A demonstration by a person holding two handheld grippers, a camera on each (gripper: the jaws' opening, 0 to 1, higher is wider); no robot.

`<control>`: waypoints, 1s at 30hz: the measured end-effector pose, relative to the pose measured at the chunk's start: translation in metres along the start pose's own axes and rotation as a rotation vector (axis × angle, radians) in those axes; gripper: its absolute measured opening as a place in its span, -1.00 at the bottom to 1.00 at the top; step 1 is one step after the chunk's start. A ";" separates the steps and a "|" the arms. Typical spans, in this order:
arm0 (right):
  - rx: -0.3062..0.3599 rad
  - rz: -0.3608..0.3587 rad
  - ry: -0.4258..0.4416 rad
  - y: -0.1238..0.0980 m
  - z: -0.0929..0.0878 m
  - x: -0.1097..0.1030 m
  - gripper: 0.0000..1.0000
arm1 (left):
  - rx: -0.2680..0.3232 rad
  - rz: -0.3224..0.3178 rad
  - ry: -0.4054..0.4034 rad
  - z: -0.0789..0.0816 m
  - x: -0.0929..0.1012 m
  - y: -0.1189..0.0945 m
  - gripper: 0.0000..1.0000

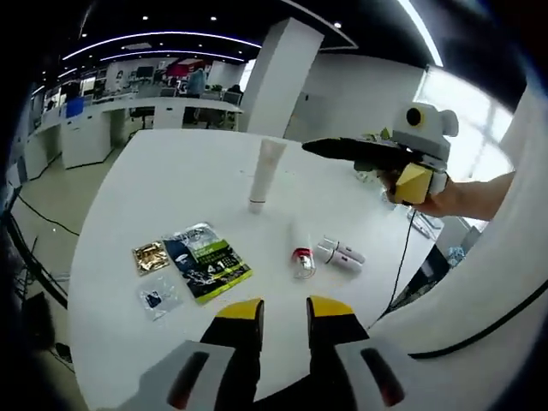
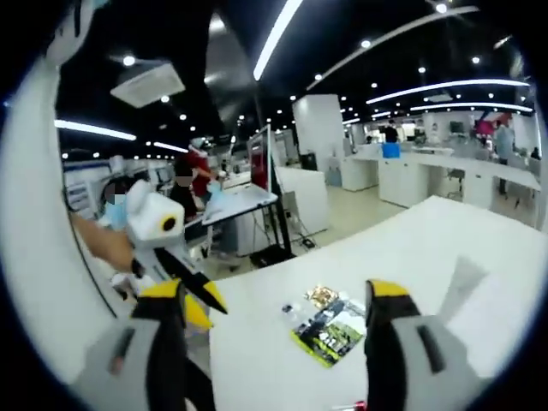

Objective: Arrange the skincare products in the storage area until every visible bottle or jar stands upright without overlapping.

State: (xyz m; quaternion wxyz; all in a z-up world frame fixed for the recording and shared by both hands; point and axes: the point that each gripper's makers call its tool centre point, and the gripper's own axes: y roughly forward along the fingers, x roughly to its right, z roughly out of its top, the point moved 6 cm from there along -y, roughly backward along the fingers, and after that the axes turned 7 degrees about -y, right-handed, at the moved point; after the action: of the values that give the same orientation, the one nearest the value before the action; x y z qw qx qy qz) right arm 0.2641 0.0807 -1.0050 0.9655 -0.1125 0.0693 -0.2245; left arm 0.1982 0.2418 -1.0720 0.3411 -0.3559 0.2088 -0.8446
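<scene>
Hovering over the white surface [image 1: 128,205], we keep both grippers, left [image 1: 284,310] and right [image 2: 282,295], empty with jaws apart; one tube [image 1: 265,174] stands upright.

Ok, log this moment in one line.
white tube upright | two small bottles lying | left gripper open, empty | right gripper open, empty
</scene>
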 end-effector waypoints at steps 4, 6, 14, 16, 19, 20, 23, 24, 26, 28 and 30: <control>0.004 -0.150 0.028 -0.038 -0.015 0.007 0.61 | -0.044 -0.056 0.025 0.008 0.008 0.022 -0.68; -0.029 -0.199 0.055 -0.054 -0.023 0.004 0.58 | -0.075 -0.085 0.030 0.013 0.013 0.033 -0.70; -0.041 -0.444 0.145 -0.125 -0.048 -0.011 0.55 | -0.209 -0.135 0.210 0.025 0.034 0.093 -0.23; -0.049 -0.491 0.145 -0.140 -0.054 -0.018 0.54 | -0.234 -0.140 0.246 0.028 0.042 0.115 -0.16; -0.053 -0.556 0.171 -0.159 -0.061 -0.026 0.53 | -0.256 -0.146 0.271 0.030 0.049 0.139 -0.05; -0.054 -0.575 0.179 -0.164 -0.063 -0.029 0.53 | -0.267 -0.147 0.278 0.029 0.050 0.146 -0.03; -0.035 -0.650 0.208 -0.181 -0.067 -0.038 0.50 | -0.306 -0.142 0.296 0.025 0.051 0.170 -0.01; -0.034 -0.671 0.226 -0.187 -0.069 -0.042 0.47 | -0.323 -0.135 0.286 0.023 0.050 0.180 -0.01; -0.013 -0.709 0.246 -0.196 -0.071 -0.049 0.45 | -0.364 -0.138 0.259 0.020 0.048 0.195 -0.03; -0.019 -0.744 0.251 -0.204 -0.075 -0.057 0.45 | -0.374 -0.102 0.277 0.022 0.042 0.210 -0.03; -0.023 -0.776 0.262 -0.210 -0.079 -0.065 0.44 | -0.400 -0.076 0.289 0.023 0.037 0.221 -0.03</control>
State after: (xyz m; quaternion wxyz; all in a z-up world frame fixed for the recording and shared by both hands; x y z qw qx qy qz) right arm 0.1043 -0.0887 -1.0234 0.7908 -0.1117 0.1466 -0.5837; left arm 0.2911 0.0622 -1.1720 0.1985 -0.2996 0.4046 -0.8409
